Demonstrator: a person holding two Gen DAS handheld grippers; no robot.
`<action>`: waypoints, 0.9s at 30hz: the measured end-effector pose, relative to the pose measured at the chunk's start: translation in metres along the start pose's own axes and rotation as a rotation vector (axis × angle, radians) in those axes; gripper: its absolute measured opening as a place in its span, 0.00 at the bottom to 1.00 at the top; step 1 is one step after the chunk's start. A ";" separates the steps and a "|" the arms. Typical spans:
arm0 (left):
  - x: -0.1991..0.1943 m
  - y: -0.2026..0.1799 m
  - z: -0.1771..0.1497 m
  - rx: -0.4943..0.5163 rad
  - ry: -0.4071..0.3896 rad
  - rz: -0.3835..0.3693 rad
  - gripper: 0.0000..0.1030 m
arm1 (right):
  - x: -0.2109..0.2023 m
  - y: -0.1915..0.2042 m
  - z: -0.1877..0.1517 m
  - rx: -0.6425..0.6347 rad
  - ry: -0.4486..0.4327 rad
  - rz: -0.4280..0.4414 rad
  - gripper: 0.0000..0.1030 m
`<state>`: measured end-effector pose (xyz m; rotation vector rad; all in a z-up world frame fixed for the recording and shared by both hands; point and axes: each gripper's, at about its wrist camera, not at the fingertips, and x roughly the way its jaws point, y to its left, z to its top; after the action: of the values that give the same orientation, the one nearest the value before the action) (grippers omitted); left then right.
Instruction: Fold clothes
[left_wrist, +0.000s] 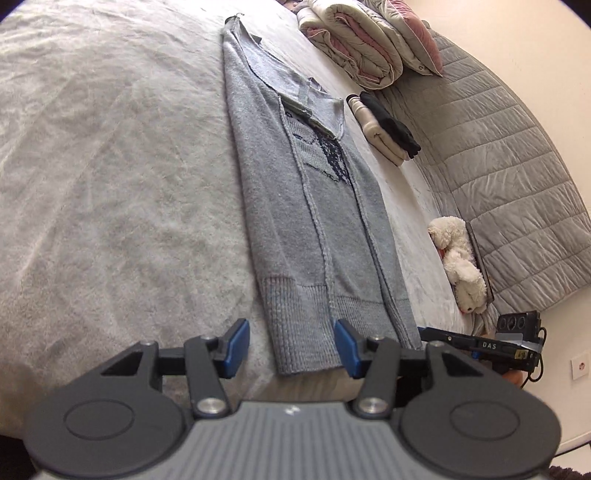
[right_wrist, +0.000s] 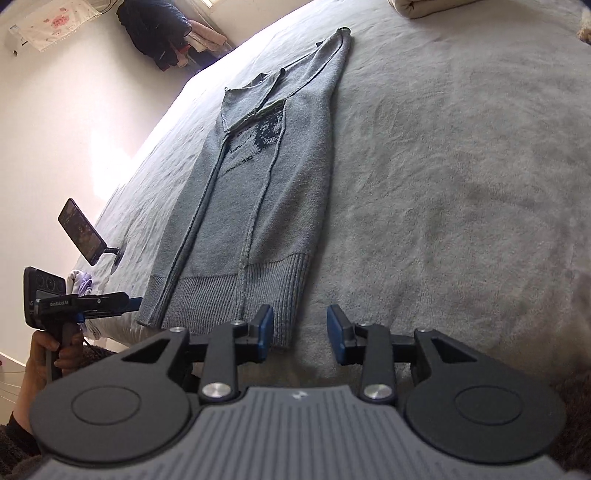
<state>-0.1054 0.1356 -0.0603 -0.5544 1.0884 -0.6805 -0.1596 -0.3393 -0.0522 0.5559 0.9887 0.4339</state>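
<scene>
While lying flat, sweater (left_wrist: 295, 206) lengthwise, ribbed hem nearest, collar far

A pale grey plush bedspread (left_wrist: 110, 166) covers the bed. At the far right lies a rolled duvet (left_wrist: 351, 48) with a pink pillow (left_wrist: 413, 33) — nearer, a white stuffed toy (left_wrist: 460, 258) against the quilted headboard (left_wrist: 517, 166). On the left edge, a phone (right_wrist: 81, 230) on a stand.
</scene>
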 end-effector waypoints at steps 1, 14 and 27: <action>0.003 0.004 0.000 -0.017 0.007 -0.014 0.49 | 0.003 -0.003 0.001 0.022 0.016 0.023 0.36; 0.034 0.020 -0.004 -0.120 0.065 -0.197 0.26 | 0.029 -0.012 0.007 0.148 0.091 0.198 0.24; 0.033 0.020 0.006 -0.183 0.023 -0.378 0.18 | 0.023 0.009 0.026 0.082 0.022 0.302 0.13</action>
<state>-0.0858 0.1253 -0.0921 -0.9261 1.0841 -0.9213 -0.1271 -0.3256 -0.0508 0.7801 0.9494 0.6711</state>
